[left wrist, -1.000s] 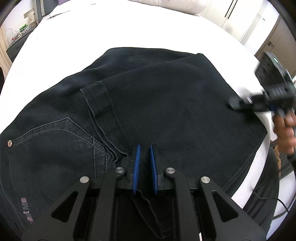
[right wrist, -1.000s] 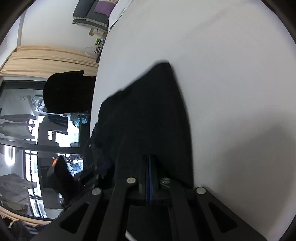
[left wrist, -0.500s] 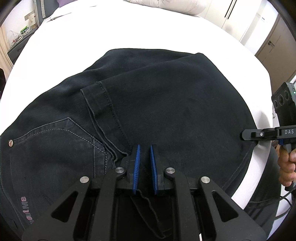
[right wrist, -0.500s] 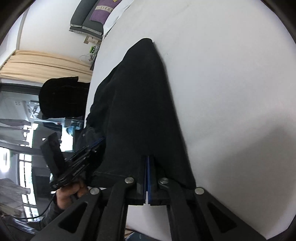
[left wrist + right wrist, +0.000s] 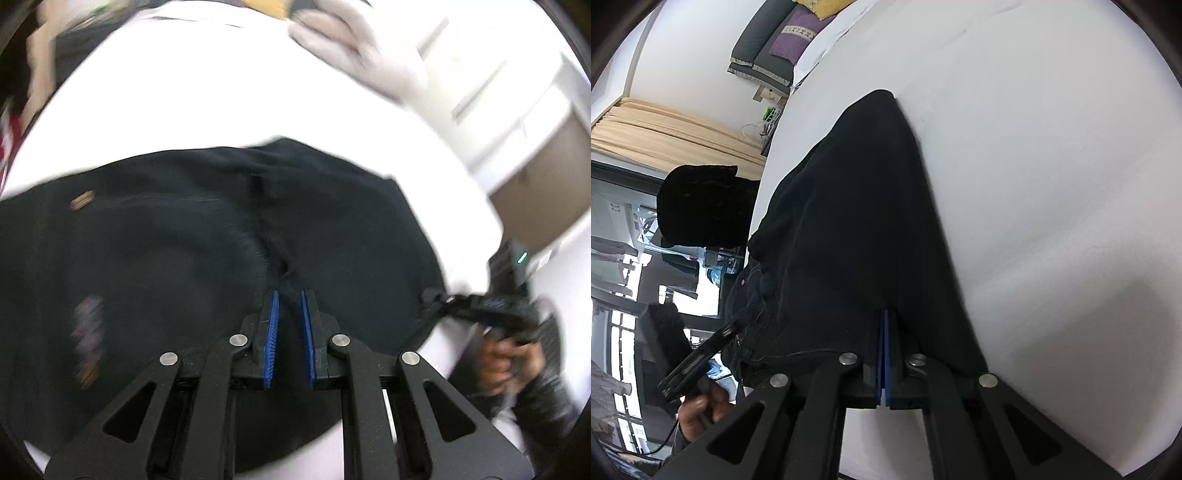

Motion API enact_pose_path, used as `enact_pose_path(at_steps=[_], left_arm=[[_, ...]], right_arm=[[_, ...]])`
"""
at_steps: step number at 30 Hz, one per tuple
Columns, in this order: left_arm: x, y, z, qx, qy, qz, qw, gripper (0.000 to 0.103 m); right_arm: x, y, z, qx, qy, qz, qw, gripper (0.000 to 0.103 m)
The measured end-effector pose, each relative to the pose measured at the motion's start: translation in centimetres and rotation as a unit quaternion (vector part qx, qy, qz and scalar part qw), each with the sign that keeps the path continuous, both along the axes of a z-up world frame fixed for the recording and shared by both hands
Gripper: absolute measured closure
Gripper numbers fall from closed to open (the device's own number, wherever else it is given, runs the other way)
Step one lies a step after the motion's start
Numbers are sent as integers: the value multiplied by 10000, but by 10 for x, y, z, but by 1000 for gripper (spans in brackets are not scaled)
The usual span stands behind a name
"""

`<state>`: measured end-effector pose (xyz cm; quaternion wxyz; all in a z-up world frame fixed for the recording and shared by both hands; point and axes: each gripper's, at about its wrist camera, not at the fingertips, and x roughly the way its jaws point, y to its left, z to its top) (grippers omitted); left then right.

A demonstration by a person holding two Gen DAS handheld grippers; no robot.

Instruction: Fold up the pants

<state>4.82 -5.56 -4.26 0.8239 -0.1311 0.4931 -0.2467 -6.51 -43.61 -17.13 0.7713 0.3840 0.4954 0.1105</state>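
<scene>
Black denim pants (image 5: 177,251) lie folded on a white bed (image 5: 207,96). My left gripper (image 5: 288,295) sits low over the near edge of the pants, its blue pads a small gap apart with a fold of the cloth between them. My right gripper (image 5: 885,314) is shut, its blue pads pressed together on the pants' edge (image 5: 857,229). In the left wrist view the right gripper (image 5: 432,299) shows at the right edge of the pants. In the right wrist view the left gripper (image 5: 701,354) shows at the lower left, held by a hand.
A white pillow (image 5: 362,48) lies at the far side of the bed. White cabinets (image 5: 517,92) stand to the right. A dark sofa with a purple cushion (image 5: 790,40) and beige curtains (image 5: 665,133) are beyond the bed's edge.
The left wrist view has swung and blurred, and the pants look more bunched under the left gripper. The right gripper has stayed shut on the edge, which now lies lower on the bed.
</scene>
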Motion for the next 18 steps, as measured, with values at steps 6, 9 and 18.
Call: enact_pose_path(at_steps=[6,9,18], left_arm=[[-49,110,11,-1110,117,1192,9866,85],[-71,162,3,-1484,180,2082,9666,19],[-104,221,-22,-2345,262,3029,9233,16]], right_arm=[[-1,1,3,-154,-119,-126,9997,103],[-2,5,7,-322,-173,-213,9991,103],[-10,15,20,-743,-393,-613,9946,102]])
